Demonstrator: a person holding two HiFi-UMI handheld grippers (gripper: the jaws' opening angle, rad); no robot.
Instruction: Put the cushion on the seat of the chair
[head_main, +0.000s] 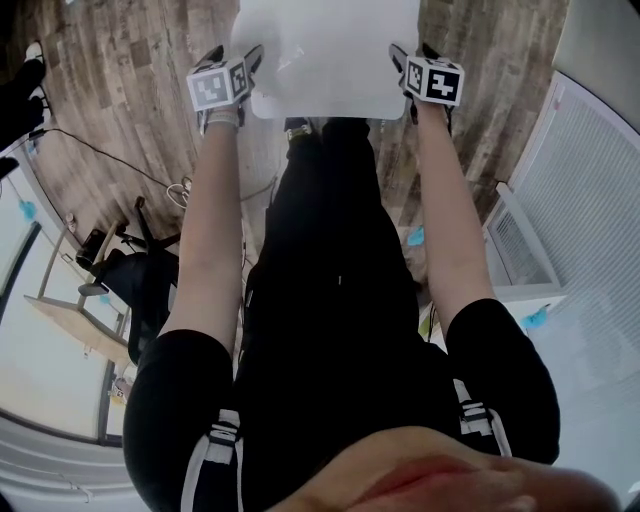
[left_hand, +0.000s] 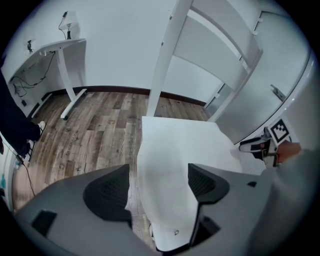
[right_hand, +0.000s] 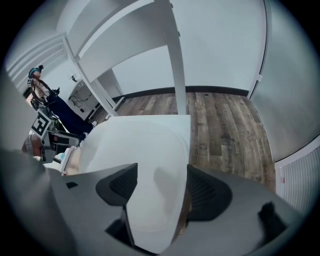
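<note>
The white cushion (head_main: 330, 50) lies on the white chair's seat (left_hand: 155, 122), in front of the slatted backrest (left_hand: 210, 45). Its near edge hangs toward me. My left gripper (head_main: 235, 55) stands at the cushion's left side and my right gripper (head_main: 412, 55) at its right side. In the left gripper view the jaws (left_hand: 157, 187) stand wide apart with the cushion's edge (left_hand: 165, 200) lying loose between them. In the right gripper view the right gripper's jaws (right_hand: 162, 187) are equally wide around the cushion's other edge (right_hand: 150, 200). Neither pair of pads squeezes the fabric.
Wood-plank floor (head_main: 130, 90) surrounds the chair. A white desk (left_hand: 60, 50) stands by the far wall. Cables (head_main: 120, 160) and a black office chair (head_main: 130, 270) lie to my left, a white ribbed panel (head_main: 590, 180) to my right. A person's dark leg (left_hand: 17, 130) is nearby.
</note>
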